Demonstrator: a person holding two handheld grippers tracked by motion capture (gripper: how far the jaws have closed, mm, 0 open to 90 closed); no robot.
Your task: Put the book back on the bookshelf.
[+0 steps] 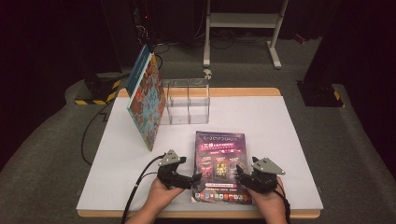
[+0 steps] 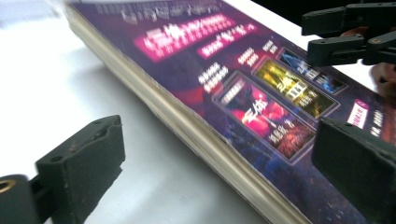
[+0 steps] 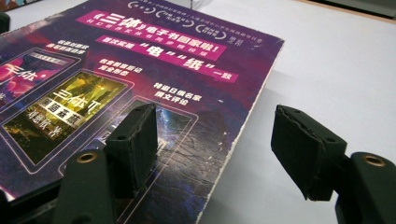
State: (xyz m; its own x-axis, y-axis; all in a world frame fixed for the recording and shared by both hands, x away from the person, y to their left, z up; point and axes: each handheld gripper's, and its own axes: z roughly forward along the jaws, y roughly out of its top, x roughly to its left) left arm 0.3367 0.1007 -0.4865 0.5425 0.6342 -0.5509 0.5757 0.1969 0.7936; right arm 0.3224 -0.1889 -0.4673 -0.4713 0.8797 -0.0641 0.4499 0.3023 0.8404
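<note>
Dim room, grey carpet; a white board on a wooden-edged table [image 1: 280,140] is the work surface. A thick purple paperback book with pink title bands [image 1: 219,165] lies flat at the near middle of the board, cover up.

Relative to this book: a clear plastic two-bay organiser box [image 1: 188,101] stands beyond its far edge, and a large colourful patterned book [image 1: 147,100] leans tilted against that box, beyond and to the left.

Orientation: the book's long axis runs from the person toward the clear box, title end farthest from the person.

Left gripper [image 1: 180,175] sits at the book's left edge, jaws apart, straddling that edge with nothing clamped. Right gripper [image 1: 254,176] sits at the right edge, jaws likewise apart, one over the cover, one over bare board.

Handling judgement: a dense page block, probably fairly heavy; glossy cover likely slippery; the soft cover should flex if lifted from one side. Worn edges noted. Best hold appears to be both long edges, pinching the full thickness.
</note>
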